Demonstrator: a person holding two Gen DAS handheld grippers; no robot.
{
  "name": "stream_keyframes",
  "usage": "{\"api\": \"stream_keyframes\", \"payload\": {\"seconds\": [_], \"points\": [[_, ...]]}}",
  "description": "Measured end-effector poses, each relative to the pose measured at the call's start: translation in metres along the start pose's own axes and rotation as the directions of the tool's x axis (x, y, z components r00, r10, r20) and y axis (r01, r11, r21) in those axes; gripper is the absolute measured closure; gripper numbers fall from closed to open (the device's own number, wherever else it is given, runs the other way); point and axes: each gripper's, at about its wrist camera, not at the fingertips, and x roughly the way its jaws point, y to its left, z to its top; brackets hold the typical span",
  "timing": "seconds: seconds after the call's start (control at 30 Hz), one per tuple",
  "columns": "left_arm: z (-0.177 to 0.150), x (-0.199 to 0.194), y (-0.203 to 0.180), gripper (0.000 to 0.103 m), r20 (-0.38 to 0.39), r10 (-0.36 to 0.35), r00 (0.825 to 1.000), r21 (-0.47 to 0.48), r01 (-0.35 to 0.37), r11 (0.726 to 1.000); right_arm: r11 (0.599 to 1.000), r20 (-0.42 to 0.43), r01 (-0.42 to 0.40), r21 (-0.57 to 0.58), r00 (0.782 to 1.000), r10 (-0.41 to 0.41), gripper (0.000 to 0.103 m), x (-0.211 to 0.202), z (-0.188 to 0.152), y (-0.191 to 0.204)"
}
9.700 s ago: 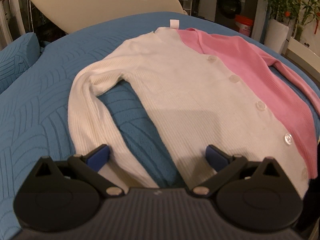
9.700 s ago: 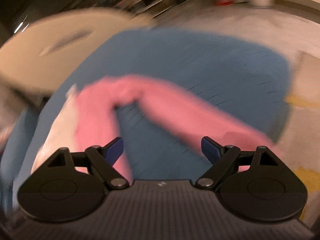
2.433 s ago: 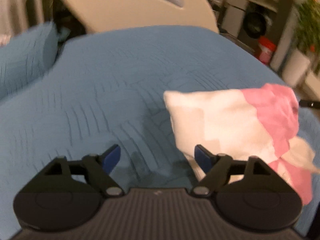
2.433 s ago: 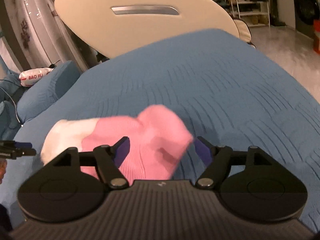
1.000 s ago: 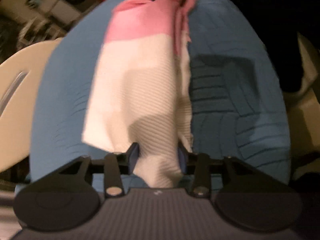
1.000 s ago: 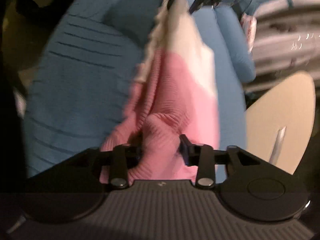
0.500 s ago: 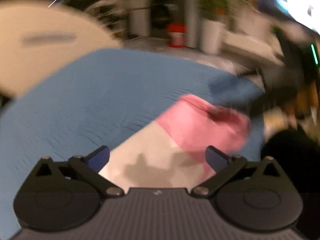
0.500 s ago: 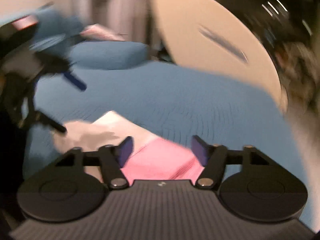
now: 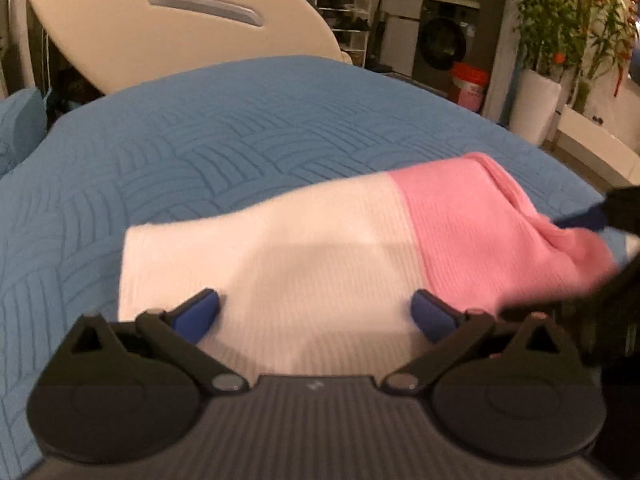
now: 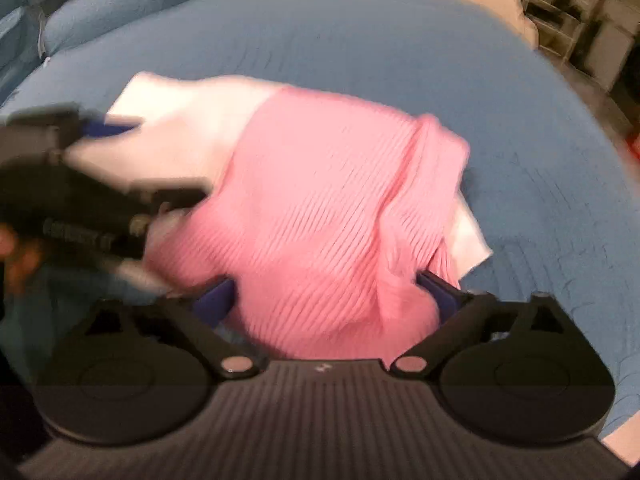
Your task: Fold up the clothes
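Observation:
The folded white-and-pink knit cardigan lies on the blue quilted bed. In the left wrist view my left gripper is open, its blue pads spread over the white half. In the right wrist view the cardigan fills the middle, pink half nearest. My right gripper is open over the pink edge, with cloth between the pads but not pinched. The left gripper shows blurred at that view's left, and the right gripper shows at the left view's right edge.
A cream oval headboard stands behind the bed. Blue pillows lie at the far left. A potted plant, an orange bucket and a washing machine stand beyond the bed's right side.
One second ago both grippers were shut on the cardigan and held it stretched above the bed. They have let go and opened, and the folded cardigan now rests on the bed.

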Motion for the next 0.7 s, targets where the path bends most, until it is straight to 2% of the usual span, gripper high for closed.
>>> {"api": "stream_keyframes", "payload": {"seconds": [0.07,0.1,0.13,0.17,0.2,0.23,0.27,0.3,0.37,0.47,0.57,0.63,0.7], "points": [[-0.006,-0.002,0.003,0.000,0.017,-0.001,1.000,-0.017,0.002,1.000,0.999,0.073,-0.011,0.034,0.997,0.009,0.002,-0.008,-0.003,-0.005],[-0.007,0.001,0.004,0.000,0.027,-0.002,1.000,-0.009,0.002,1.000,0.999,0.082,0.039,0.035,0.996,-0.042,0.002,-0.008,-0.010,-0.006],[-0.009,0.004,0.004,0.000,0.038,-0.003,0.999,-0.002,0.003,1.000,0.997,0.039,0.077,0.027,0.996,-0.079,0.001,-0.001,-0.015,-0.006],[-0.010,0.007,0.004,0.000,0.049,-0.004,0.999,0.005,0.004,1.000,0.992,-0.104,0.123,0.038,0.987,-0.119,0.000,0.016,-0.024,-0.010],[-0.011,0.010,0.004,0.000,0.060,-0.005,0.998,0.012,0.004,1.000,0.980,-0.124,0.078,0.183,0.991,-0.055,0.000,0.014,-0.025,-0.029],[-0.013,0.013,0.004,0.000,0.070,-0.006,0.998,0.019,0.005,1.000,0.947,-0.134,0.036,0.319,0.991,0.008,0.000,0.012,-0.026,-0.048],[-0.014,0.016,0.004,0.000,0.081,-0.007,0.997,0.027,0.005,1.000,0.943,-0.133,0.033,0.331,0.991,0.012,0.000,0.010,-0.026,-0.051],[-0.015,0.019,0.004,0.000,0.092,-0.009,0.996,0.034,0.005,0.999,0.925,-0.107,0.015,0.380,0.994,0.027,0.000,0.000,-0.027,-0.063],[-0.018,0.024,0.004,0.000,0.110,-0.010,0.994,0.046,0.005,0.999,0.915,-0.022,-0.005,0.403,1.000,0.015,0.000,-0.019,-0.033,-0.071],[-0.018,0.020,-0.001,0.000,0.116,0.001,0.993,0.044,-0.006,0.999,0.879,0.072,-0.041,0.475,0.997,0.007,0.000,-0.031,-0.042,-0.087],[-0.020,0.018,-0.004,0.000,0.128,0.004,0.992,0.047,-0.011,0.999,0.743,0.090,-0.104,0.662,0.994,0.059,0.000,-0.043,-0.063,-0.107],[-0.019,0.016,-0.004,0.000,0.128,0.001,0.992,0.048,-0.007,0.999,0.699,0.097,-0.134,0.702,0.991,0.093,0.000,-0.032,-0.062,-0.113],[-0.018,0.016,-0.003,0.000,0.125,-0.003,0.992,0.045,-0.003,0.999,0.637,0.116,-0.168,0.752,0.986,0.123,0.000,-0.030,-0.062,-0.123]]}}
